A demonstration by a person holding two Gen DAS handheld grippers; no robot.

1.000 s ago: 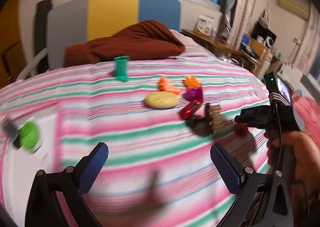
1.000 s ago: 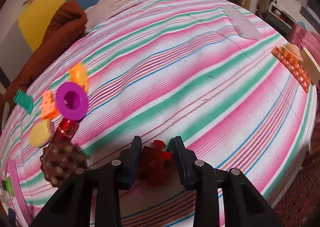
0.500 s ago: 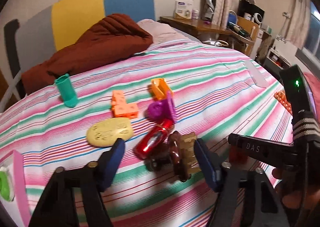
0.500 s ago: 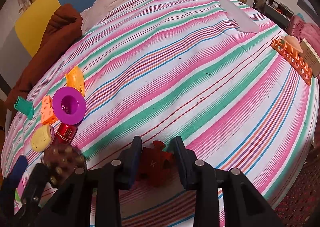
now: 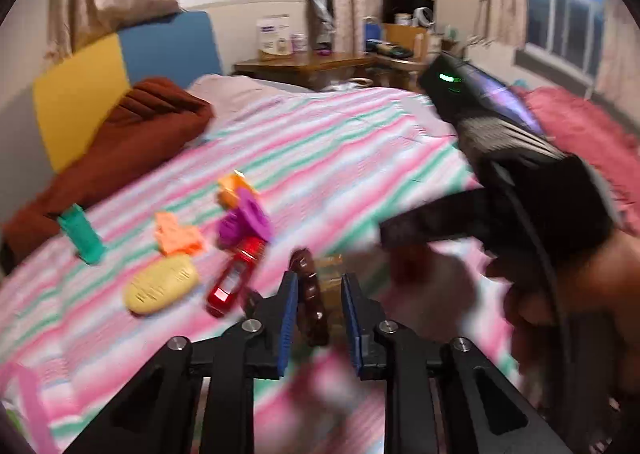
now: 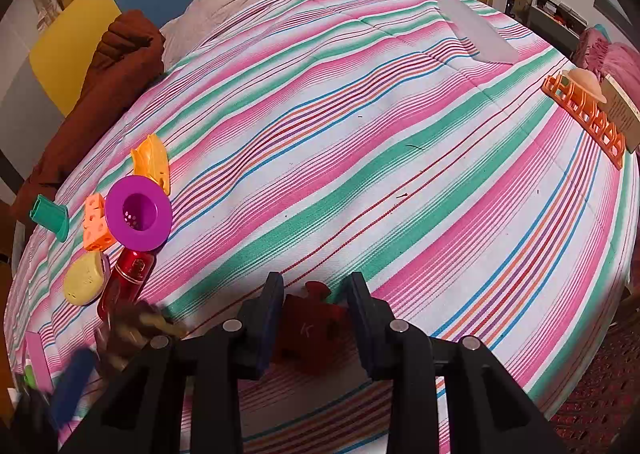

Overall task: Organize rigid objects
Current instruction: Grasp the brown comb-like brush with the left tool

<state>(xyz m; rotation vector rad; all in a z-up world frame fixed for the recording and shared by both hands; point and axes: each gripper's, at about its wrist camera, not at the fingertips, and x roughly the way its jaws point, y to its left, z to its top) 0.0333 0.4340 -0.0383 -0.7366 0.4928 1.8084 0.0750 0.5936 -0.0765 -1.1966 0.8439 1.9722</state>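
Note:
A brown studded toy (image 5: 314, 310) stands on edge on the striped bedspread (image 6: 360, 134), and my left gripper (image 5: 319, 282) is closing down shut on it, blue pads on both sides. The right wrist view shows the same toy (image 6: 136, 324), blurred, at lower left. My right gripper (image 6: 316, 290) is shut on a dark red puzzle piece (image 6: 310, 328) and points steeply down at the bed. Loose toys lie to the left: a green cup (image 6: 50, 216), an orange block (image 6: 95, 222), a purple flanged cup (image 6: 138, 212), a yellow oval (image 6: 84, 278), a red toy (image 6: 128, 276) and an orange-yellow piece (image 6: 152, 162).
A brown blanket (image 6: 120, 50) is bunched at the headboard. An orange rack (image 6: 584, 114) with a card and a peach dish sits at the bed's right edge. A pink-rimmed tray (image 6: 36, 358) is at lower left. In the left wrist view, a hand (image 5: 560, 294) holds the right gripper's body close on the right.
My left gripper swung right from the tray toward the toy cluster, rolled, and went from wide open to shut on the brown studded toy. The right gripper and its puzzle piece stayed put.

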